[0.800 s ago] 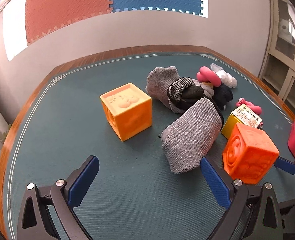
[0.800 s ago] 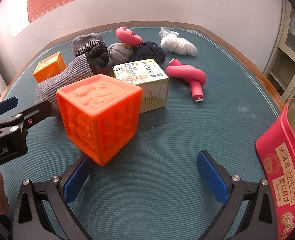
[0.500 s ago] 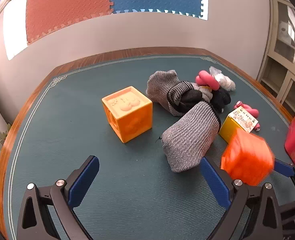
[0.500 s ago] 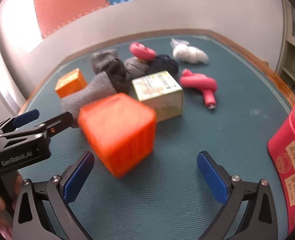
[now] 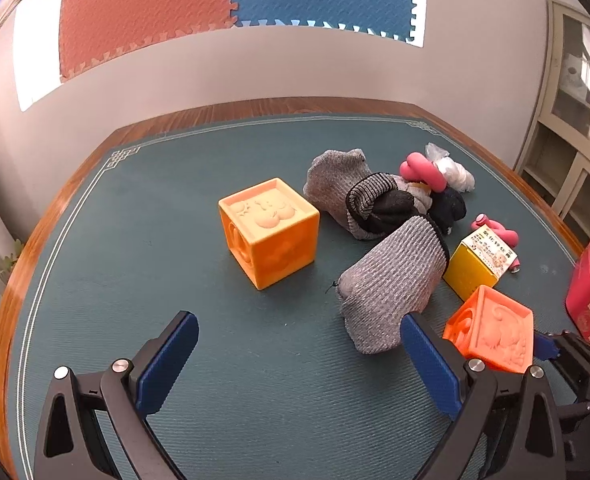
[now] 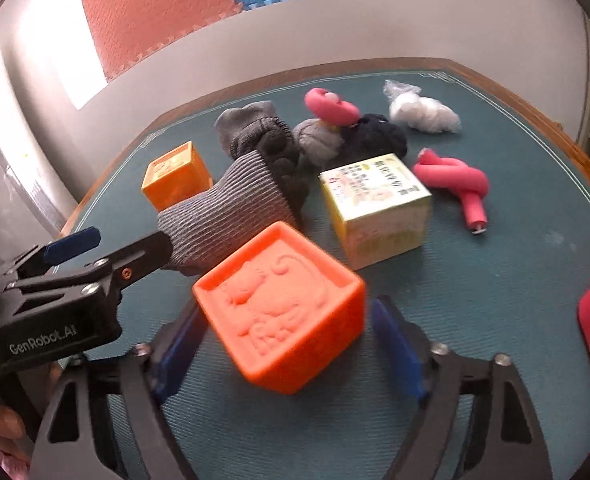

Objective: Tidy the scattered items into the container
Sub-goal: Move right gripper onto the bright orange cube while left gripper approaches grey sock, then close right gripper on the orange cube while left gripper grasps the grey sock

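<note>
Orange cube (image 6: 283, 308) tilted, relief face up, between right gripper (image 6: 291, 344) pads.

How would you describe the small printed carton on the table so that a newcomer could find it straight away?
On the green table mat, look just right of the pile of grey socks. The printed carton stands there, between the socks and the knotted pink tube. It is the only cardboard box, pale yellow with printed text on top, unlike the two plain orange embossed cubes.
</note>
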### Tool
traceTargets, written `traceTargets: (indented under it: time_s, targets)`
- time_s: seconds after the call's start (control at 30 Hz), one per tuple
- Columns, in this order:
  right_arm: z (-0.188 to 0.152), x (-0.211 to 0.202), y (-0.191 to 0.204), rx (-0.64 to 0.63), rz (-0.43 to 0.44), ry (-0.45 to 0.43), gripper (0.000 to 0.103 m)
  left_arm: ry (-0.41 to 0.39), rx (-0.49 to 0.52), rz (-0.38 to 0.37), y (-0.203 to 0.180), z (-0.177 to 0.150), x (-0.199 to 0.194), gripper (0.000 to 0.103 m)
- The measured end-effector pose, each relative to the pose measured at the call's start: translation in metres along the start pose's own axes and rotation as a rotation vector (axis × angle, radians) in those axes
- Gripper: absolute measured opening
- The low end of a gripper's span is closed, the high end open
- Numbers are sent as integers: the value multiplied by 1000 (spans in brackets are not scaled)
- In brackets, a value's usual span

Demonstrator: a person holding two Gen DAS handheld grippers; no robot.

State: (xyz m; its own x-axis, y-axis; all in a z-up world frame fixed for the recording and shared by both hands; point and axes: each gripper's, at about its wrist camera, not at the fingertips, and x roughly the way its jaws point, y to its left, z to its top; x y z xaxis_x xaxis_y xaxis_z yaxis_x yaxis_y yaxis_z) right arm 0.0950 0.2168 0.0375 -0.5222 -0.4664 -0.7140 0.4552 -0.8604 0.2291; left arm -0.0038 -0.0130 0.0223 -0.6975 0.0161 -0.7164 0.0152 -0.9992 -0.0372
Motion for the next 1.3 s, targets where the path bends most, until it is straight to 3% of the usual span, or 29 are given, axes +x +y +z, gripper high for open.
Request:
traceTargets:
  time_s: [0.6, 0.8, 1.07, 1.2, 1.3]
  targets:
    - [-8, -11, -3, -13, -54, -44, 79, -2, 12, -8, 0, -4, 4, 102]
    - [-17, -24, -18, 8, -109, -55, 79, 6, 12, -72, -3, -6, 5, 102]
    - [-23, -32, -30, 33, -119, -47, 79, -26, 25, -187, -14, -7, 1, 102]
    - [-26, -32, -30, 24, -140, -30, 76, -8, 66, -232, -27, -6, 10, 102]
    - [-26, -32, -37, 55, -121, -20, 76, 38, 81, -226, -33, -9, 18, 102]
